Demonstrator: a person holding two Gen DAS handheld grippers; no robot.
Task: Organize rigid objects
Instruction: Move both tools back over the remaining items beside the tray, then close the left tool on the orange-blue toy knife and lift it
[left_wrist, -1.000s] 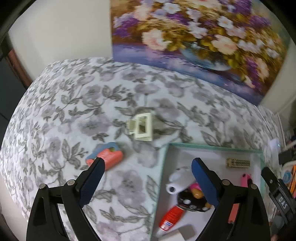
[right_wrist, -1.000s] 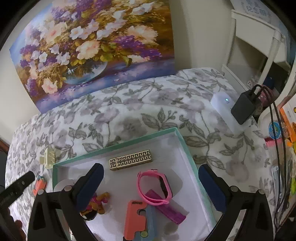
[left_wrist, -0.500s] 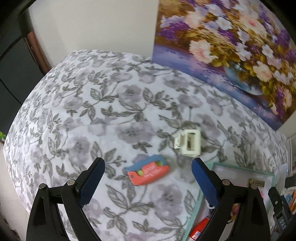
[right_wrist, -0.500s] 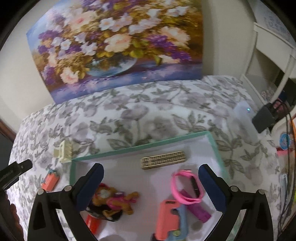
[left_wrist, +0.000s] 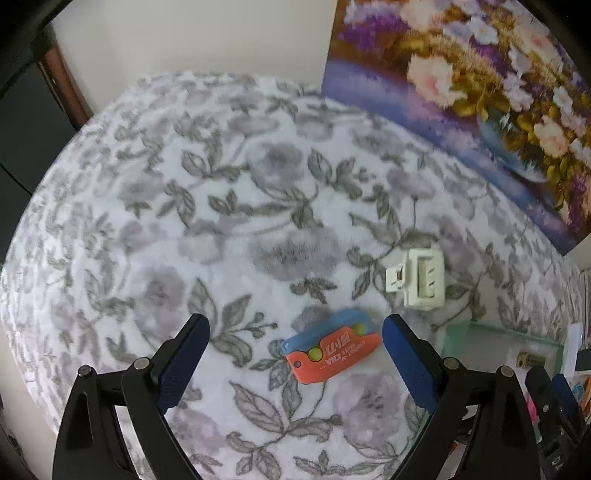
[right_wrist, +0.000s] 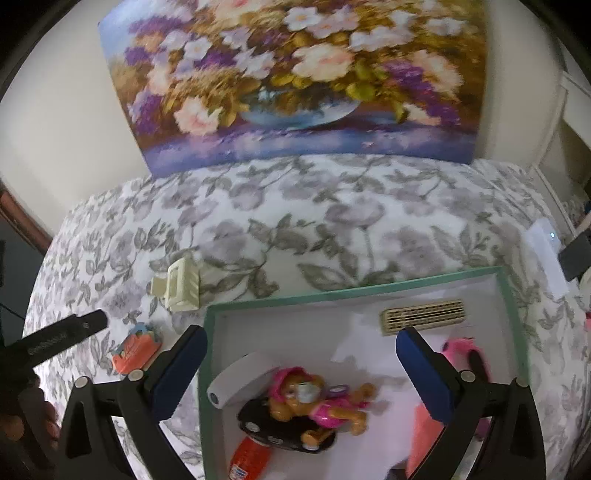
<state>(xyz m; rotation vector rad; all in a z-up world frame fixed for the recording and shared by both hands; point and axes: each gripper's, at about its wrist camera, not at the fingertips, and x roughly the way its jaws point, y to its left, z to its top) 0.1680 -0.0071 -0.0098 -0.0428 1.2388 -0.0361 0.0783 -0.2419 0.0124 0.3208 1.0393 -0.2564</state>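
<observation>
Left gripper jaws spread wide, nothing between the pads, hovering over the floral cloth. Orange-and-blue card-shaped item lies flat on the cloth, in the gap between the blue fingertips and closer to the right one; printed side up, not touching either pad. Cream hair claw clip lies on the cloth just beyond the card and to its right, apart from it, near the corner of the teal-rimmed box. Right gripper likewise wide apart and empty, held above the box; white floor, teal walls. Contents seen from the right wrist view: a cream perforated bar near the far wall; a white cylinder at the left wall; a toy figure in pink lying across a black oval object; a red tube at the near edge; a pink band and a coral-pink item, both partly hidden behind the right finger. Clip and card both outside the box, on its left. Flower painting leans against the wall at the back. Frames slightly motion-blurred
</observation>
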